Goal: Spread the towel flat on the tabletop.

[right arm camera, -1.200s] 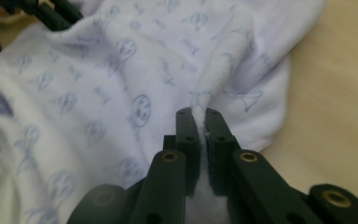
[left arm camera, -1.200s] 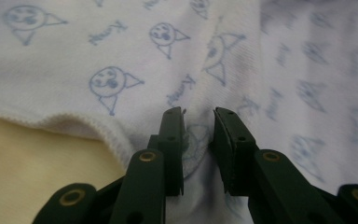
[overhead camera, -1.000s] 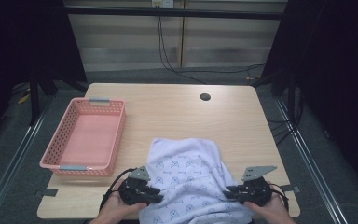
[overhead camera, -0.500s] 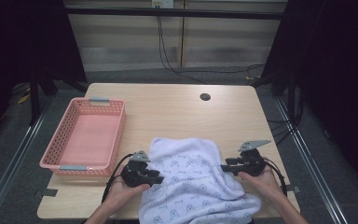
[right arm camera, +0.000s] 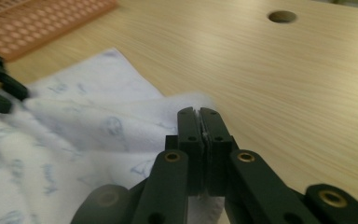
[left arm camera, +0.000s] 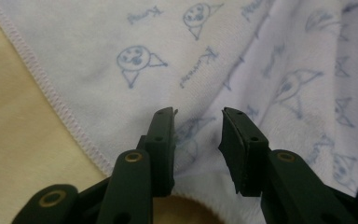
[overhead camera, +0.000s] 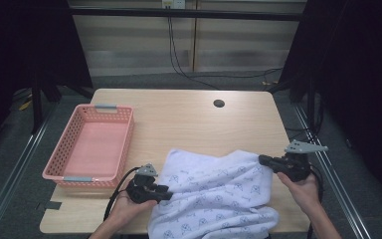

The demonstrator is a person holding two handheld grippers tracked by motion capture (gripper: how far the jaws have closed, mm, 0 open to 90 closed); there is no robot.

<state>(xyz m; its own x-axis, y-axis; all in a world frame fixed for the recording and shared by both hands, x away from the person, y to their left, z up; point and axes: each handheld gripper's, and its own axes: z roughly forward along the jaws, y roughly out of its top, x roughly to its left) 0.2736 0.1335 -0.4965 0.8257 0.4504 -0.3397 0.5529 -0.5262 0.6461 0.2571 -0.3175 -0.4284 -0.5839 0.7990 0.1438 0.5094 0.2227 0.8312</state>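
Printed towel (overhead camera: pixel 214 191) spread at desk's (overhead camera: pixel 189 119) near edge, draping over. Right claw (overhead camera: pixel 264 160) clenched on towel's far right corner; left claw (overhead camera: pixel 165 189) released, jaws apart over left hem.

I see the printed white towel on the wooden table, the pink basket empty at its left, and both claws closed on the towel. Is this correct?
Not fully. The left claw is open: in the left gripper view its jaws stand apart over the towel. Only the right claw is closed on the towel, as the right gripper view shows. The towel does lie on the wooden table, and the pink basket at its left is empty.
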